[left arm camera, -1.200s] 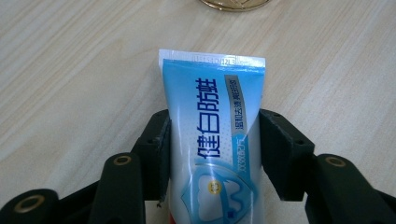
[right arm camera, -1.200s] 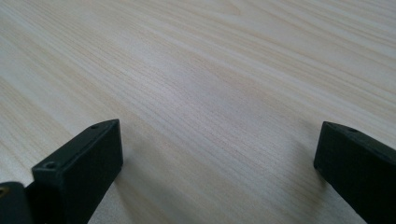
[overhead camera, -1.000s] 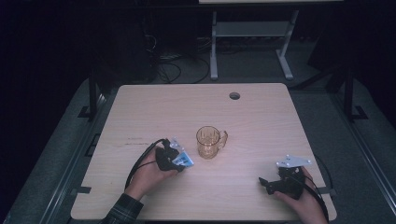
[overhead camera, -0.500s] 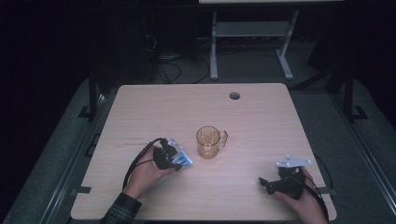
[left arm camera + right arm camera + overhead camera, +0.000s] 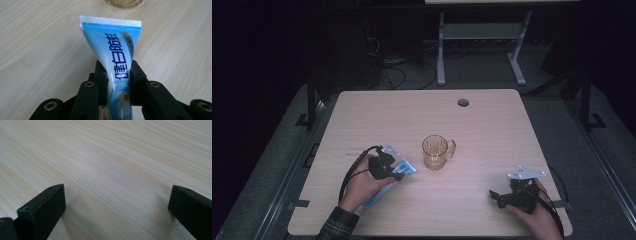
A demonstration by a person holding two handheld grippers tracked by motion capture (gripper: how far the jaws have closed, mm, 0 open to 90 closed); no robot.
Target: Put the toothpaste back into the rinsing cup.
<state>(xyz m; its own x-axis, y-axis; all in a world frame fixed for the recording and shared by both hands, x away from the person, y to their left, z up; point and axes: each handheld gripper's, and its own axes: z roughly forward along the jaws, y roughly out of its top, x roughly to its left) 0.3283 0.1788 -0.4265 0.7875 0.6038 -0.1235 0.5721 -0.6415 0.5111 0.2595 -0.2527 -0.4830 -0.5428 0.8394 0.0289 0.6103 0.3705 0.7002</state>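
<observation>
A dark room with cables and a metal stand surrounds a pale wooden table [image 5: 492,130], lit from above. The left gripper [image 5: 117,72] has just been closing its jaws, and they now press on both sides of a blue-and-white toothpaste tube [image 5: 116,47], pinching it about halfway along its length; the tube's flat crimped end sticks out ahead of the jaws, towards the amber glass mug [image 5: 436,152] standing just beyond it. In the high view the left gripper [image 5: 384,167] sits low over the table with the tube [image 5: 404,167] poking out on its mug side. That grip looks settled, so my judgement is that the tube is ready to be lifted, probably towards the mug. The right gripper [image 5: 117,202] hovers close over bare wood with its jaws wide apart and nothing between them; in the high view it [image 5: 499,196] sits well apart from the mug, near the table's front edge. The tube's cap end is hidden behind the left jaws and the hand, the mug is cut off at the top of the left gripper view, and whether the mug holds anything I cannot tell.
</observation>
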